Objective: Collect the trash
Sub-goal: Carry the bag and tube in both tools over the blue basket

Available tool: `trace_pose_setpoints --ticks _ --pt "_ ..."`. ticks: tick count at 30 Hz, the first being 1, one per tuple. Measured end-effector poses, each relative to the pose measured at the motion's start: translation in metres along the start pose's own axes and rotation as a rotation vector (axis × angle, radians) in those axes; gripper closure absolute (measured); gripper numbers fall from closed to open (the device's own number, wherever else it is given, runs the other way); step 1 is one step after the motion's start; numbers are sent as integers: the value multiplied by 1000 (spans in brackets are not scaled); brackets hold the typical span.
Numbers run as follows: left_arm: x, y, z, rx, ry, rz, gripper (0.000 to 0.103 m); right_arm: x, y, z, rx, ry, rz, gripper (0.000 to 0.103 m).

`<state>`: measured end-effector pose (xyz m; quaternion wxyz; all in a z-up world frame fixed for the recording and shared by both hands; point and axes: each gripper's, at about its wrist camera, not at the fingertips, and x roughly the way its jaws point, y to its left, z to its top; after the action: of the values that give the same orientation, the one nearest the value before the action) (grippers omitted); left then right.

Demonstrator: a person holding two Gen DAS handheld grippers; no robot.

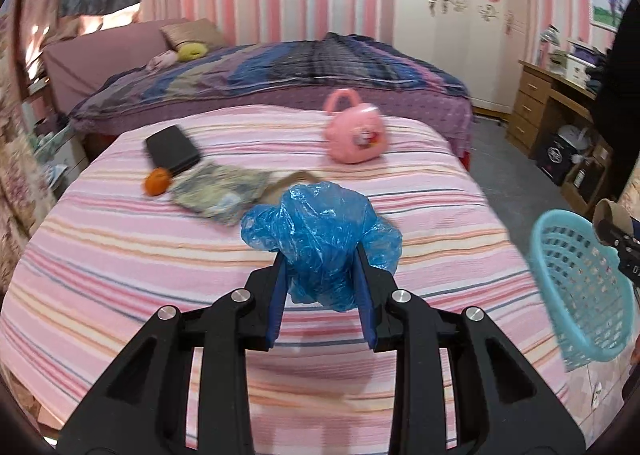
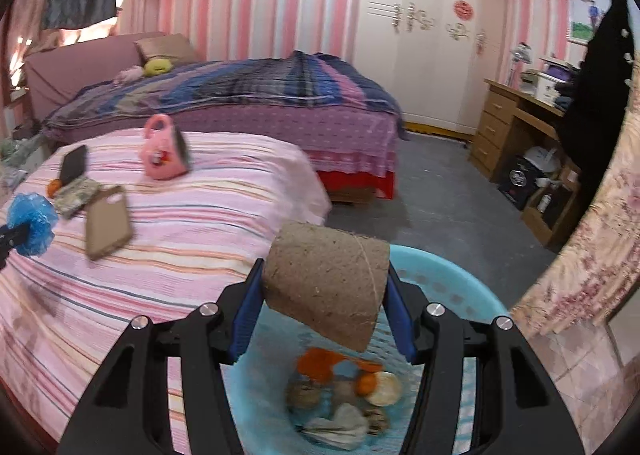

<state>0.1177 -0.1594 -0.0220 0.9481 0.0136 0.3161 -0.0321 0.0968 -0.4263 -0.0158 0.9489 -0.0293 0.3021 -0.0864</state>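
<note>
My left gripper [image 1: 320, 255] is shut on a crumpled blue plastic bag [image 1: 320, 227], held above the pink striped bed [image 1: 120, 275]. The same blue plastic bag [image 2: 32, 223] shows at the left edge of the right wrist view. My right gripper [image 2: 324, 275] is shut on a brown cardboard tube [image 2: 328, 283], directly over the light blue basket [image 2: 452, 275]. Inside the basket lie orange peel, shells and crumpled paper [image 2: 344, 399]. In the left wrist view the light blue basket [image 1: 580, 287] hangs at the right with the cardboard tube [image 1: 610, 215] at its rim.
On the bed lie a pink toy handbag [image 1: 356, 133], a black wallet [image 1: 172, 149], an orange [image 1: 157, 181], a patterned pouch [image 1: 220, 191] and a brown cardboard piece [image 2: 106, 221]. A second bed [image 2: 260, 95], a white wardrobe [image 2: 432, 35] and a wooden desk [image 2: 516, 123] stand behind.
</note>
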Motion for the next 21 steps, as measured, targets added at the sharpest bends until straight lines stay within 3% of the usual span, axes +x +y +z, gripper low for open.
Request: trace_pose_setpoints --ticks 9,21 --pt "10 -84 -4 83 14 -128 73 5 -68 -20 114 33 -54 48" --pt "15 -185 1 202 3 -245 73 16 -103 -35 186 54 -125 48"
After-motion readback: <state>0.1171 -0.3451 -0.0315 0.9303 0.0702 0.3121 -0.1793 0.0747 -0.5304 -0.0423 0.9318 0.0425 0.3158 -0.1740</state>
